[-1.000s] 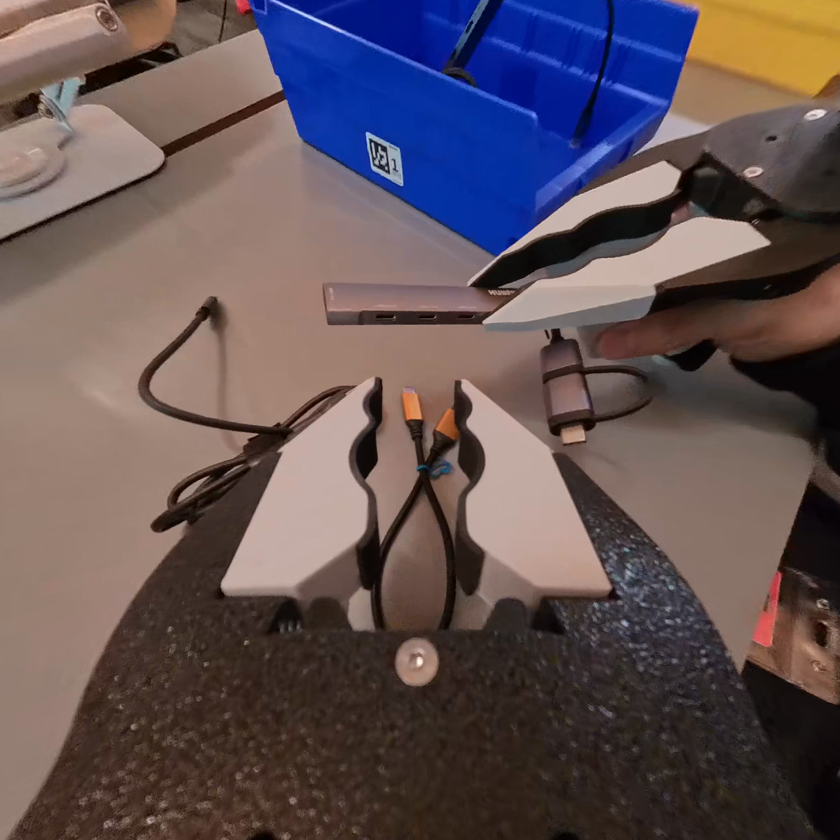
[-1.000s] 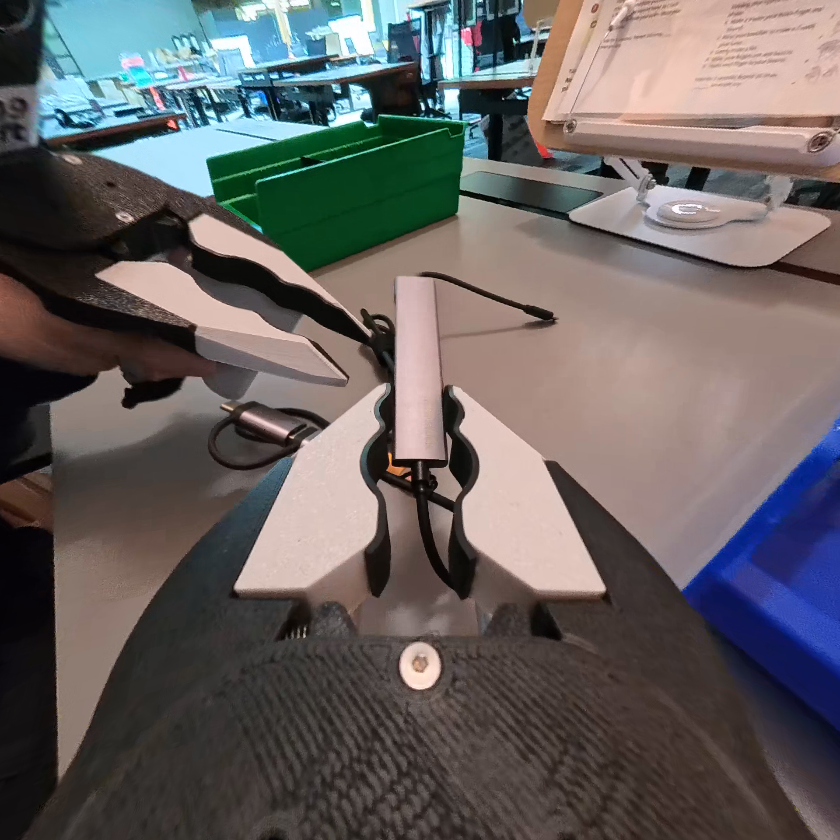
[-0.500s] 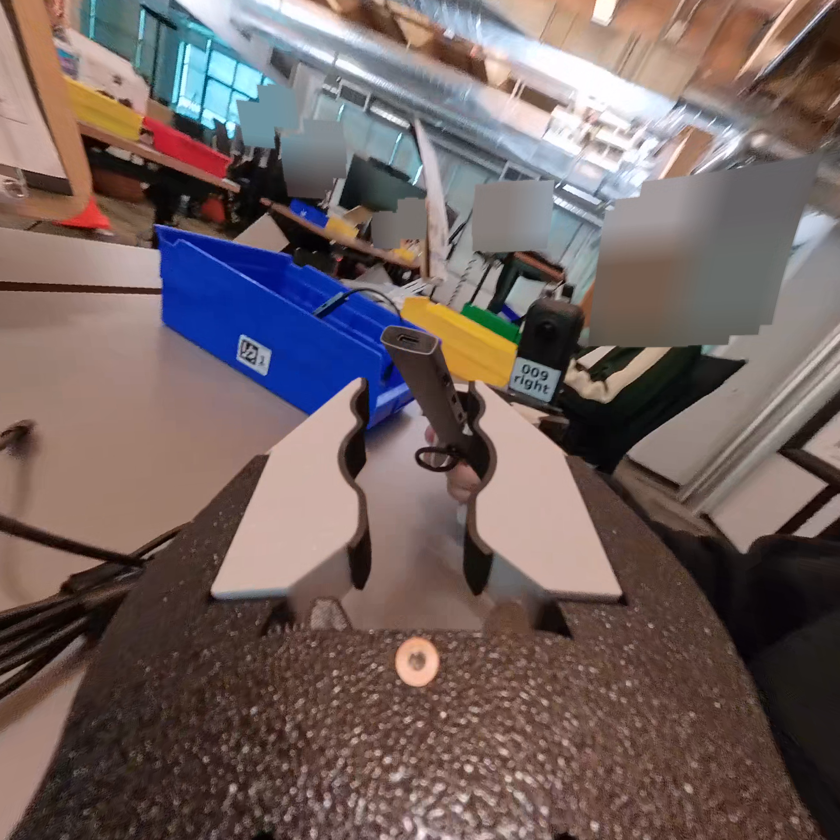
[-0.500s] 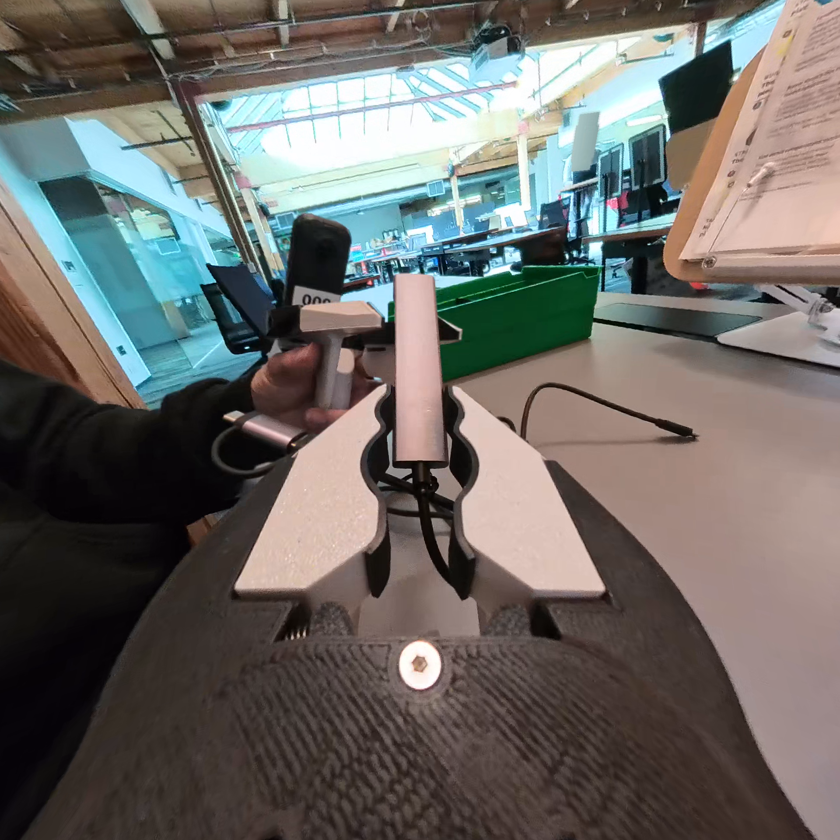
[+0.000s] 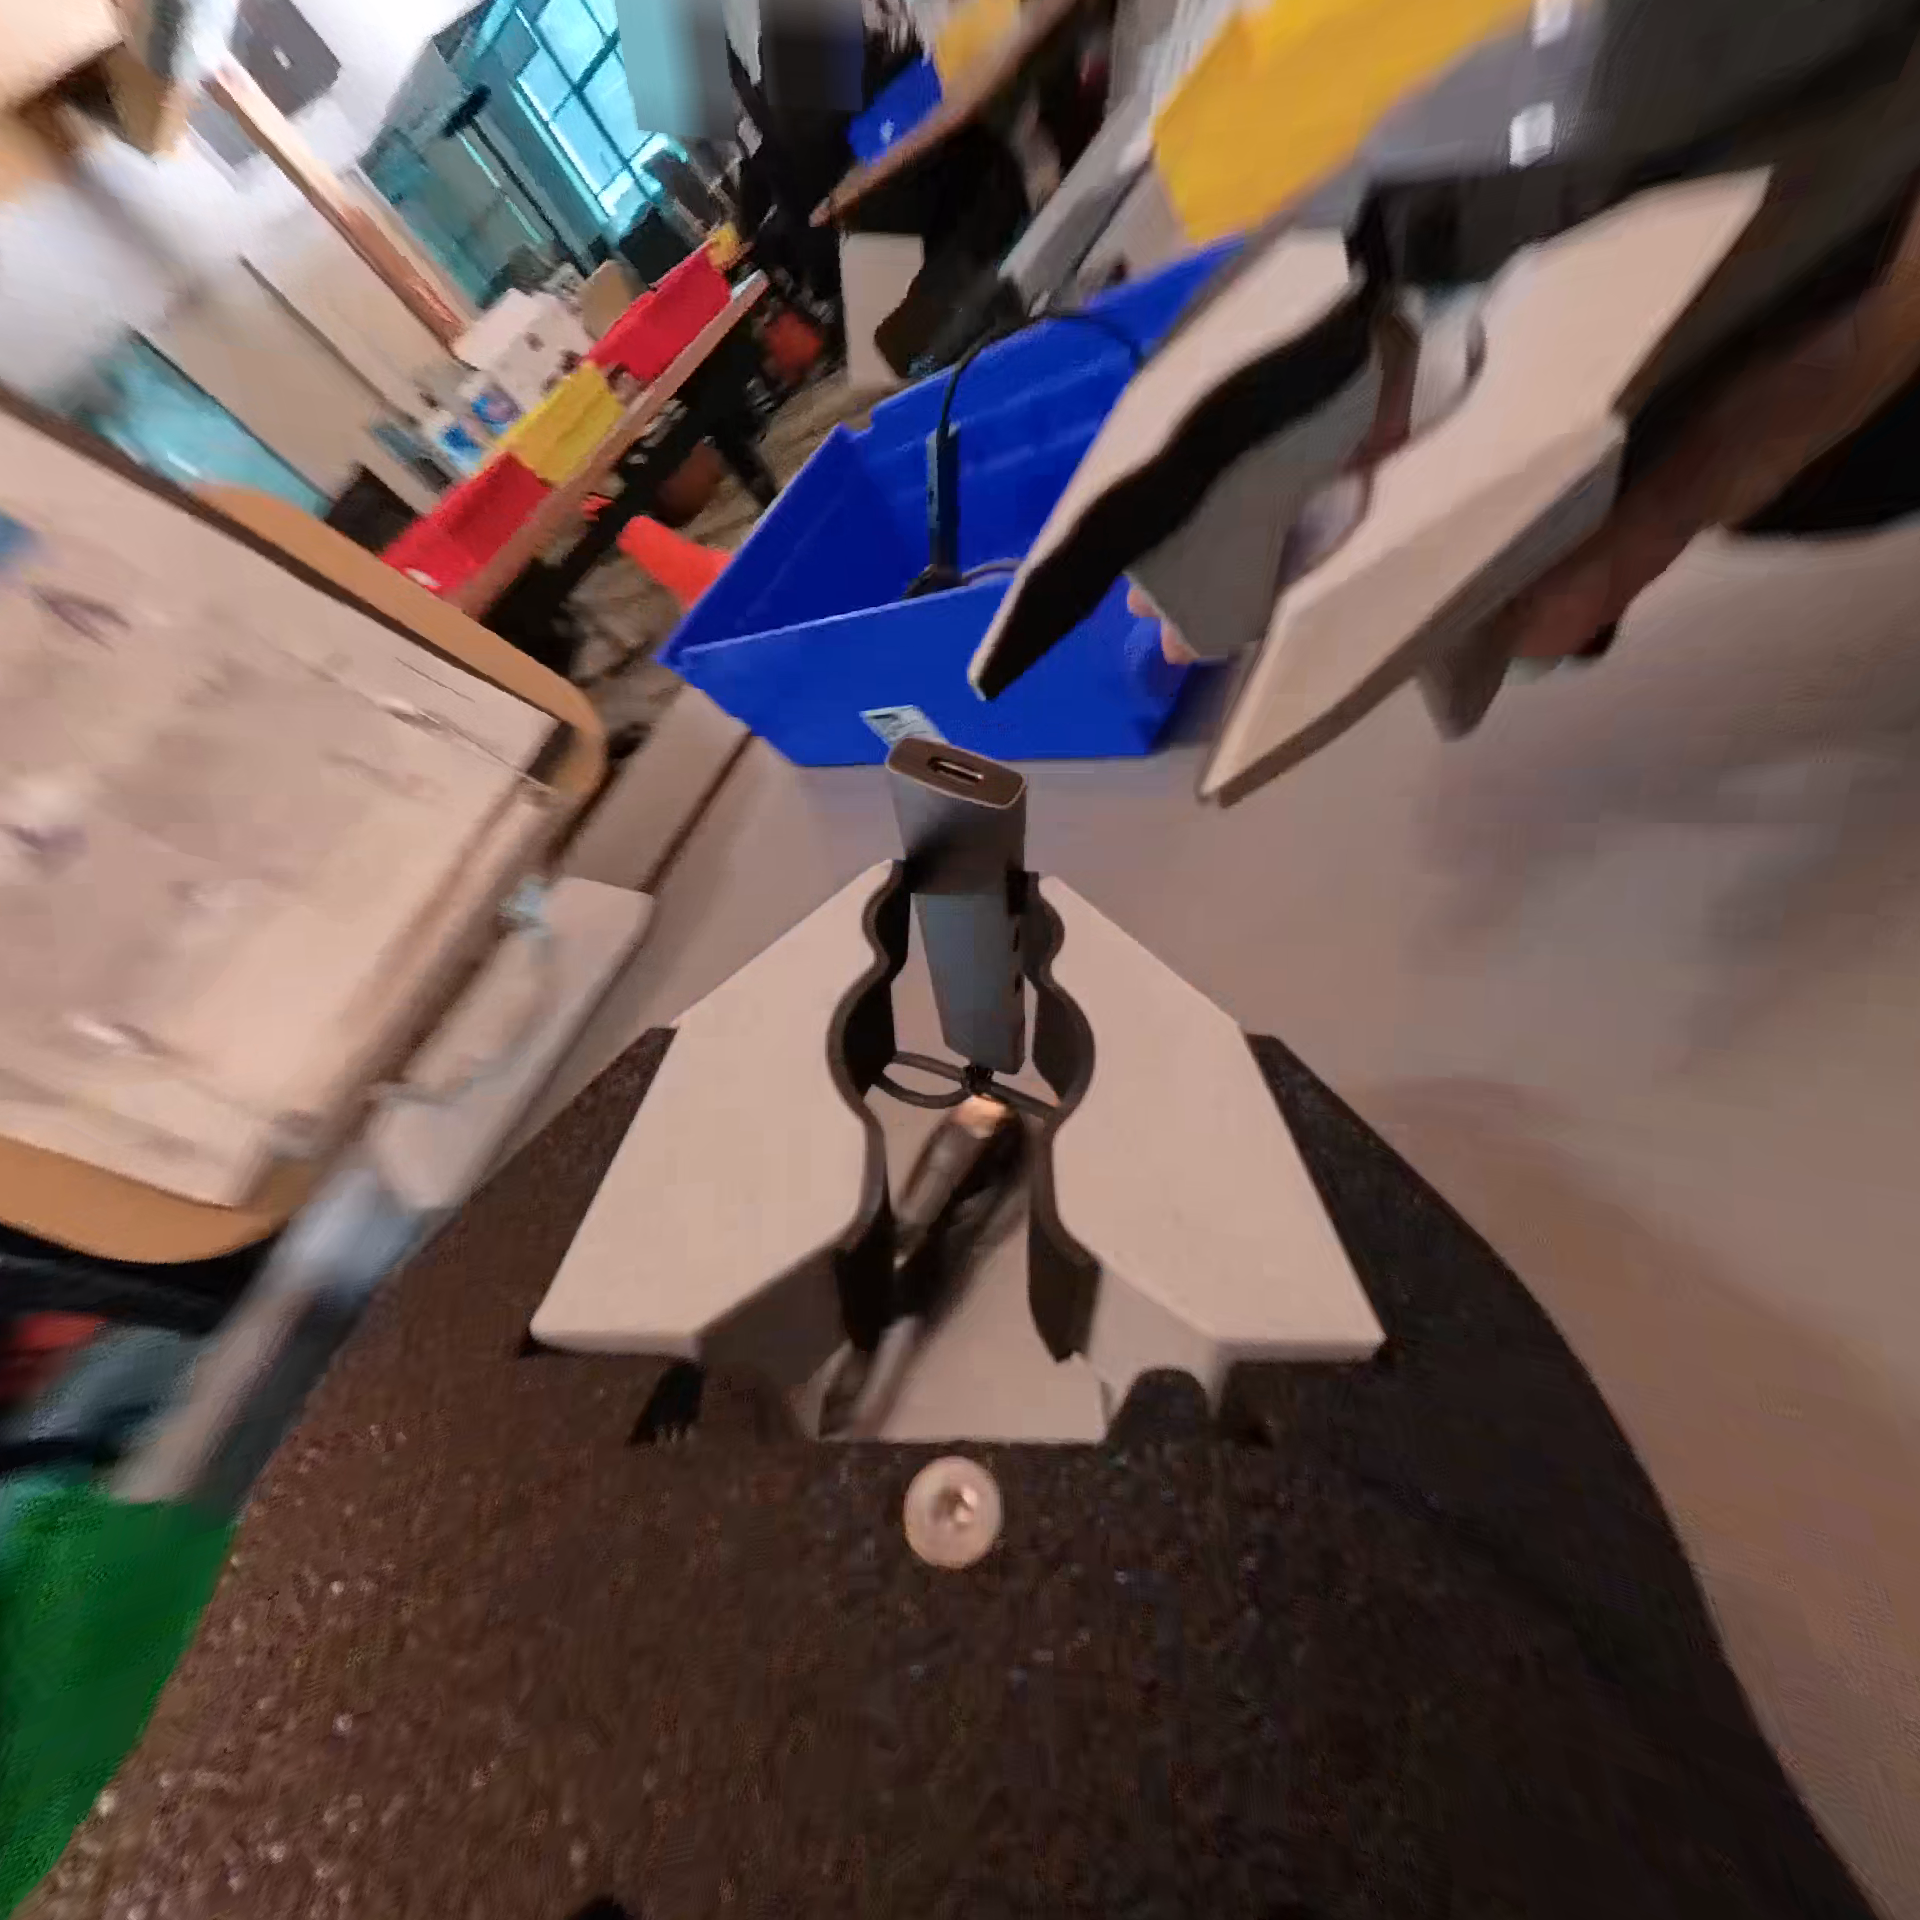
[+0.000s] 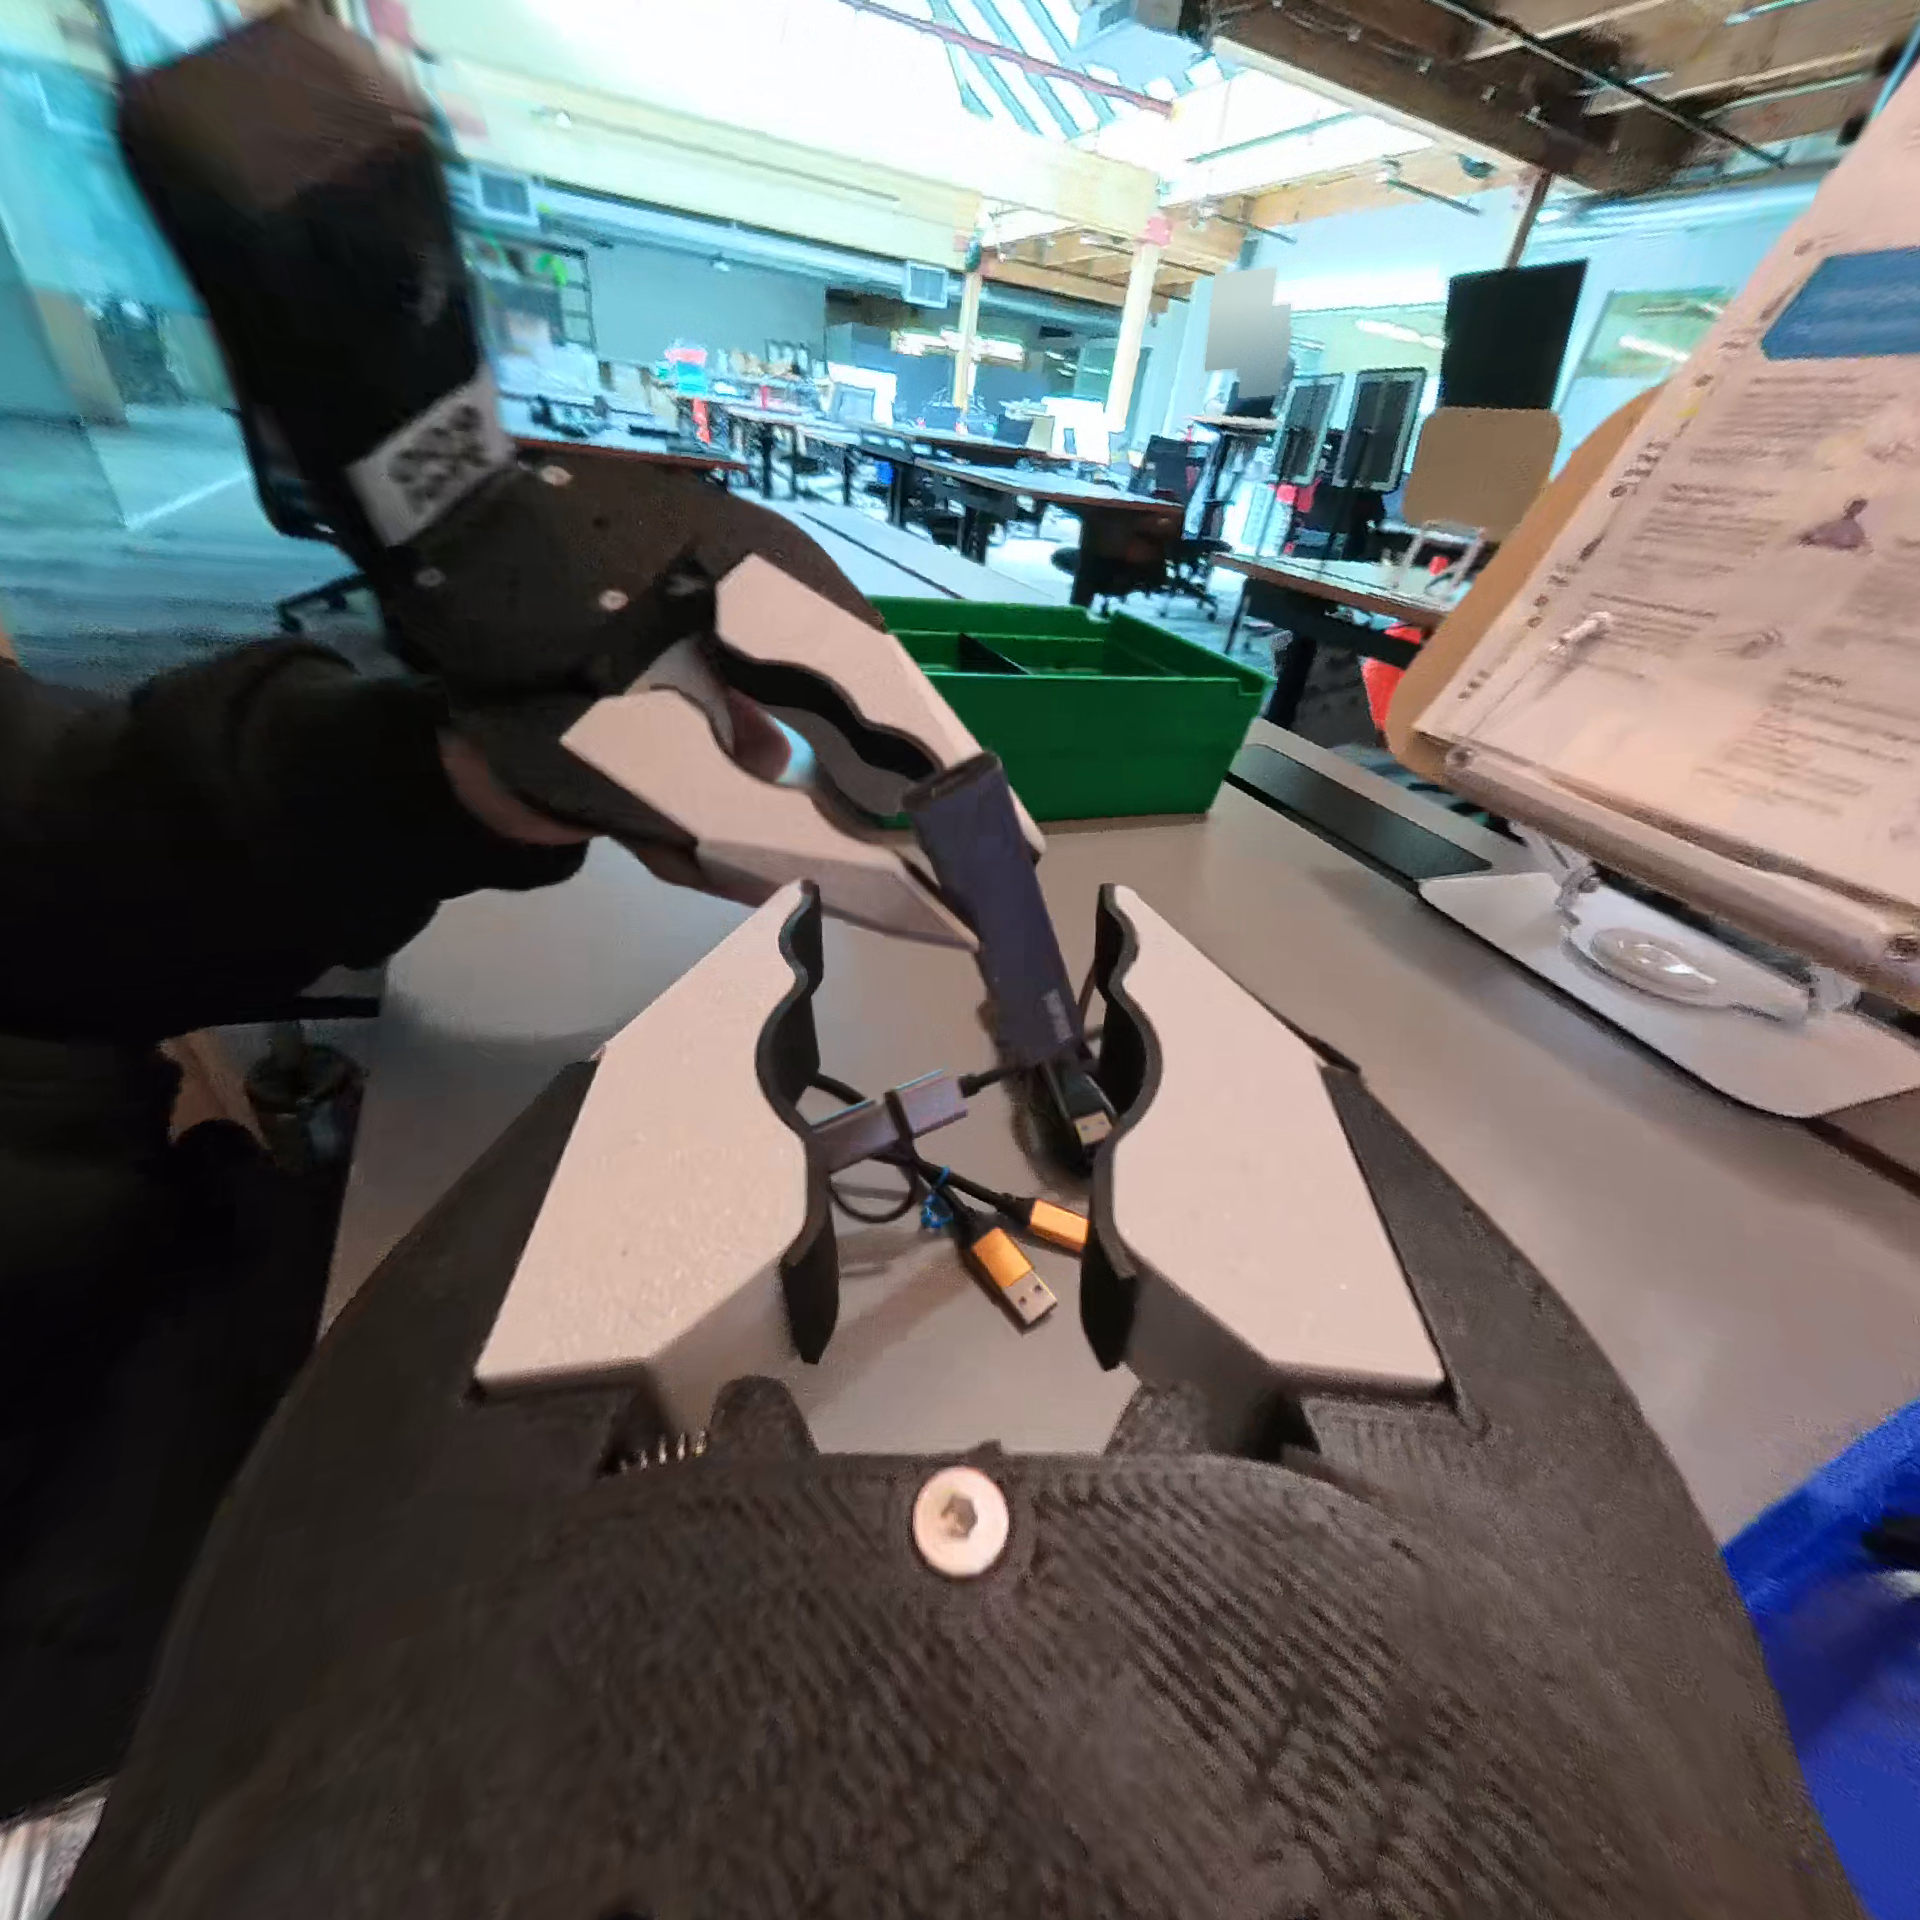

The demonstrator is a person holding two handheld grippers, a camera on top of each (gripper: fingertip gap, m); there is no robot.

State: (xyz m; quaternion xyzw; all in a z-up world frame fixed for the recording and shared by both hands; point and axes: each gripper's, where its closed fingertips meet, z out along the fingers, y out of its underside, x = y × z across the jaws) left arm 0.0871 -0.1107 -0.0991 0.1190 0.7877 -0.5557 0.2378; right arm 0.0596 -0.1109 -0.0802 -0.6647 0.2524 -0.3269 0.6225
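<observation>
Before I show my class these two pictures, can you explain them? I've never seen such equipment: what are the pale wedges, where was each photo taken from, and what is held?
No robot here: a person holds a two-fingered tool in each hand, each with a camera looking along its pale fingers. One picture looks from the left tool, shut on a grey adapter. The other looks from the right tool, open and empty. On the table are a cable with orange plugs, a green bin, a blue bin and a paper stand.
</observation>
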